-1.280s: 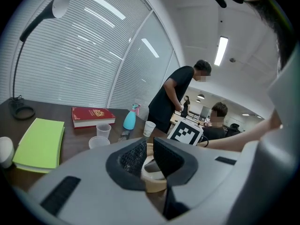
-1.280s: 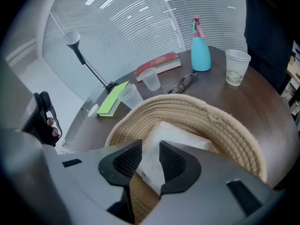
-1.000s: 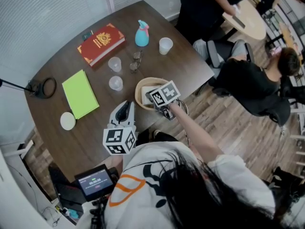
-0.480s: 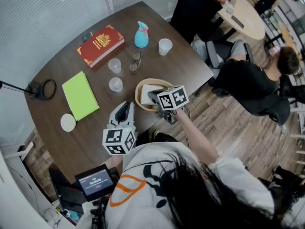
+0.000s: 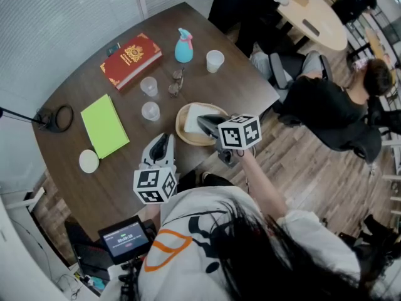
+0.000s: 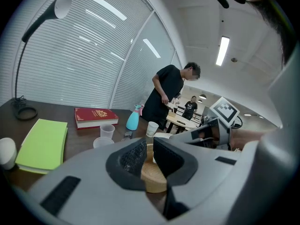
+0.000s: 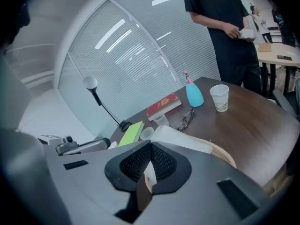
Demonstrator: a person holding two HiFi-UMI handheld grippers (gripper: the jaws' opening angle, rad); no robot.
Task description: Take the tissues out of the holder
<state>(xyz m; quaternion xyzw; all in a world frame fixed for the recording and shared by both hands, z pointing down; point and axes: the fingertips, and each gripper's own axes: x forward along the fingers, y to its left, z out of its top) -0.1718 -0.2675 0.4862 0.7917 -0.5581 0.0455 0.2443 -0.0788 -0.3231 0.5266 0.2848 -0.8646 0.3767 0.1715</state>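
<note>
The right gripper (image 7: 149,167) pinches a white sheet (image 7: 150,176) — likely tissue — over the round tan holder (image 5: 182,132) at the brown table's (image 5: 119,171) near edge; the left gripper's (image 6: 148,154) jaws stand apart.

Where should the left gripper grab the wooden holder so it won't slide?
Probably the rim nearest the left gripper, coming from that side with one jaw inside and one outside. The holder is a shallow round bowl with a thin wall, so its rim suits a pinch. The tissues fill the middle, and the right gripper, pinching one, is over the right side.
</note>
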